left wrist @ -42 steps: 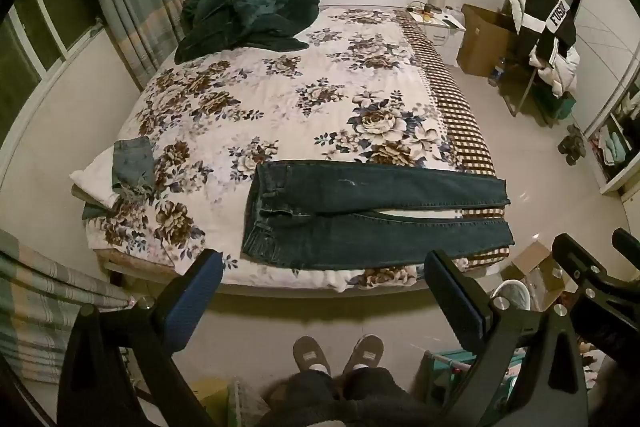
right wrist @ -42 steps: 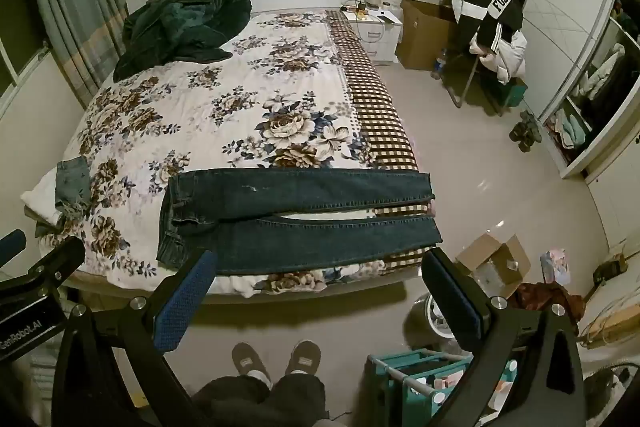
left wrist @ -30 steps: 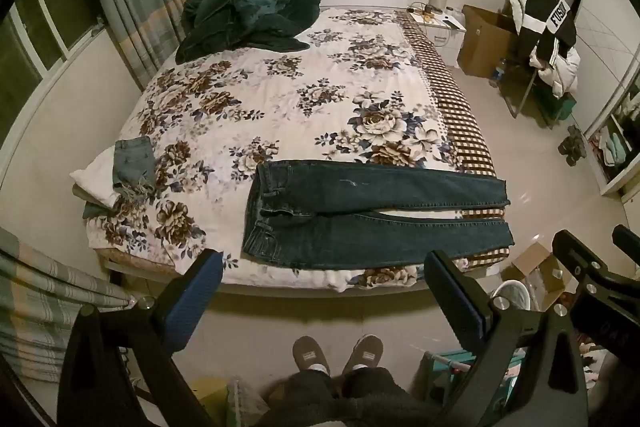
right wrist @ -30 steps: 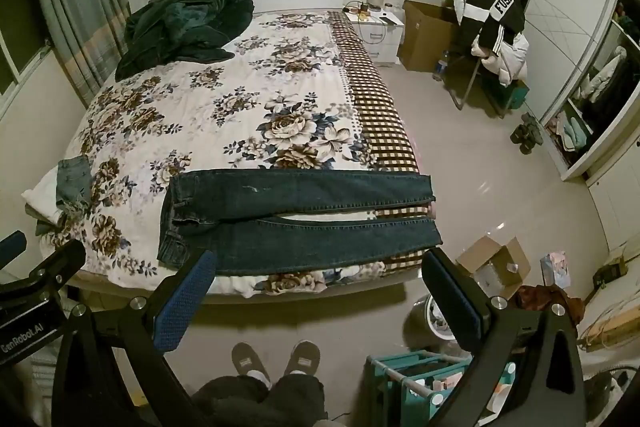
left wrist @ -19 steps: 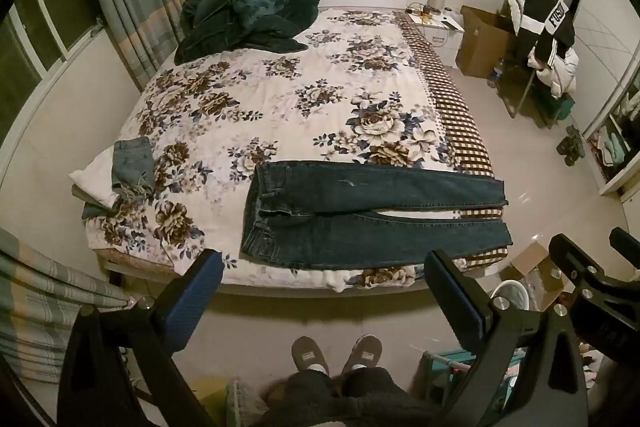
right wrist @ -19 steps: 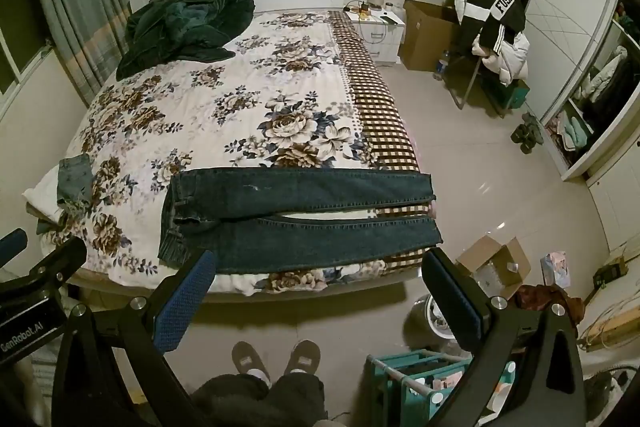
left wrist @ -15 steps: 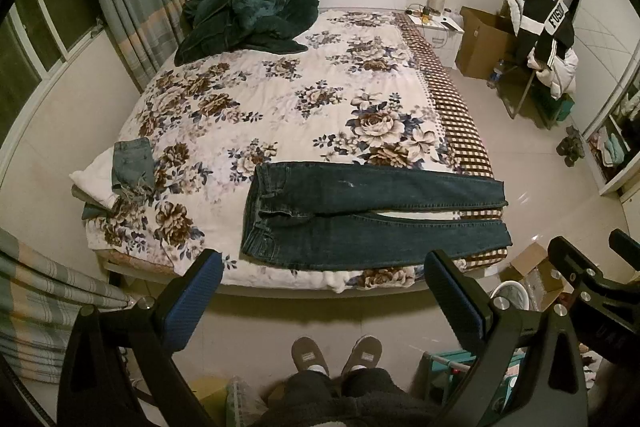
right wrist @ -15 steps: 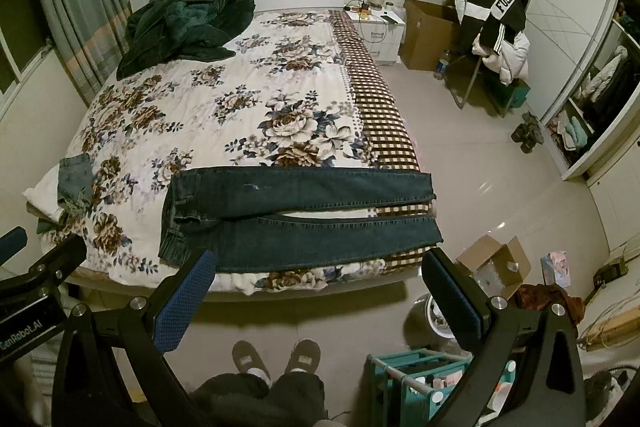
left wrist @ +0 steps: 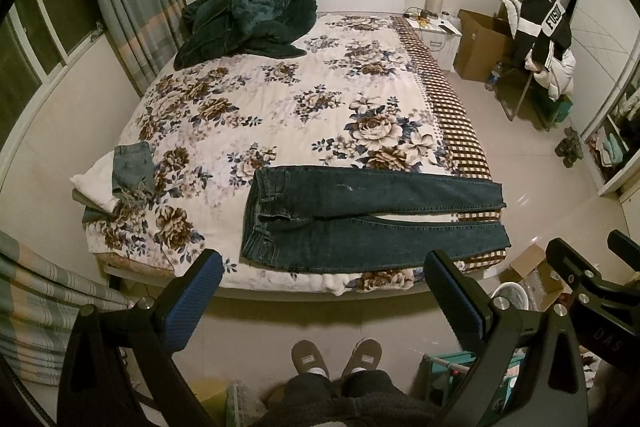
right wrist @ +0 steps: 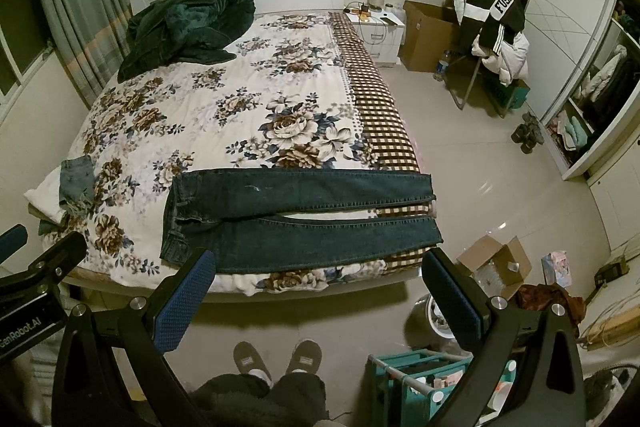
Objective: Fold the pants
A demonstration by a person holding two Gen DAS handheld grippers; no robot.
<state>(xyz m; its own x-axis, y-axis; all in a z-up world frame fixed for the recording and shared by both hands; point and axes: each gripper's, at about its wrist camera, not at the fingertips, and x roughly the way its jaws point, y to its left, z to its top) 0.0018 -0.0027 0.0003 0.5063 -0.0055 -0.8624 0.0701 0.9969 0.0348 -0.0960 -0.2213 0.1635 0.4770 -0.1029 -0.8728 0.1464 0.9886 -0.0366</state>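
Both grippers, left gripper (left wrist: 320, 295) and right gripper (right wrist: 318, 291), hang with jaws spread wide, holding nothing, well short of the bed (left wrist: 280, 115); dark jeans (left wrist: 372, 215) lie flat along its foot edge, cuffs at the right corner.

Big bed (left wrist: 448, 95) with a flowery cover. Dark jeans (left wrist: 372, 219) are spread flat across the foot end, a green jacket (left wrist: 248, 23) is heaped by the headboard, and some folded clothes (left wrist: 120, 179) sit at the left corner.
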